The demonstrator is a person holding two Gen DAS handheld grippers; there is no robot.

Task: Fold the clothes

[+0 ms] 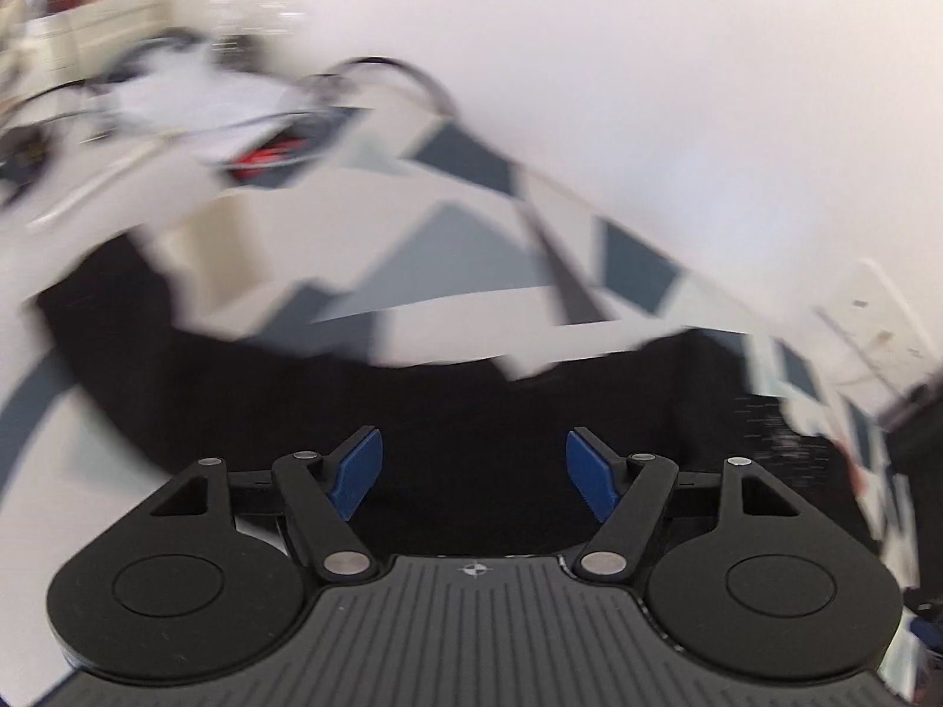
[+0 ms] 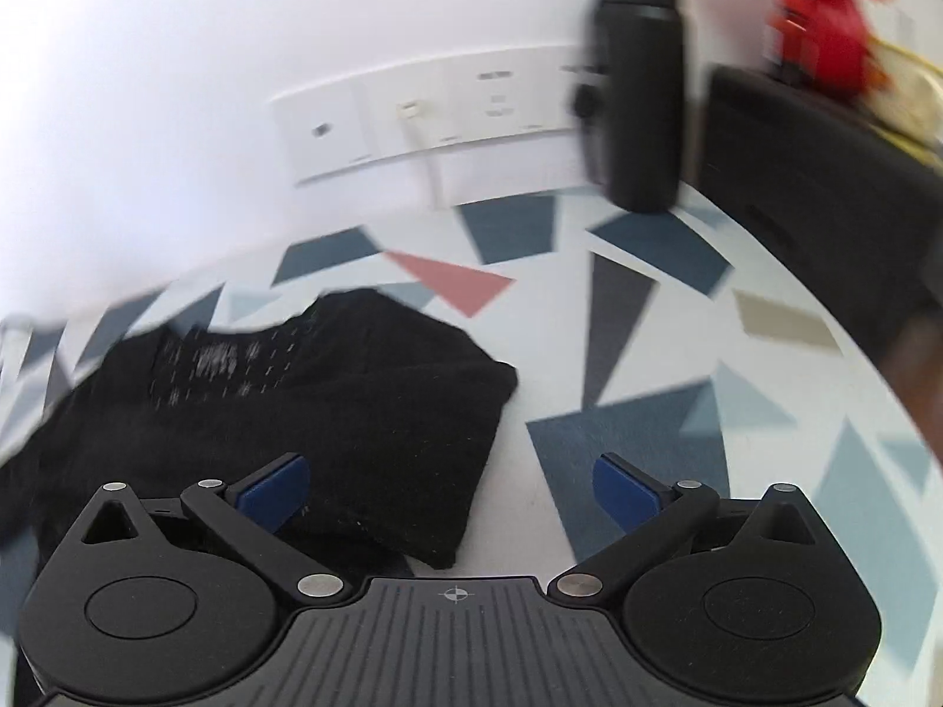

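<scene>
Both claws are spread wide, nothing in either one. The left gripper [image 1: 474,480] with its blue pads hangs just above a black knit garment [image 1: 412,412] lying on a white tablecloth with grey, blue and pink triangles [image 1: 448,247]; that view's pretty smeared. The right gripper [image 2: 451,495] sits over the garment's [image 2: 330,412] right edge, left pad above the fabric, right pad above bare cloth [image 2: 648,353]. Farther back a tall black bottle [image 2: 639,82] stands by the white wall, beside a white socket panel [image 2: 424,118] with a cable plugged in. There's a blurry red thing [image 2: 825,29] up in the corner.
</scene>
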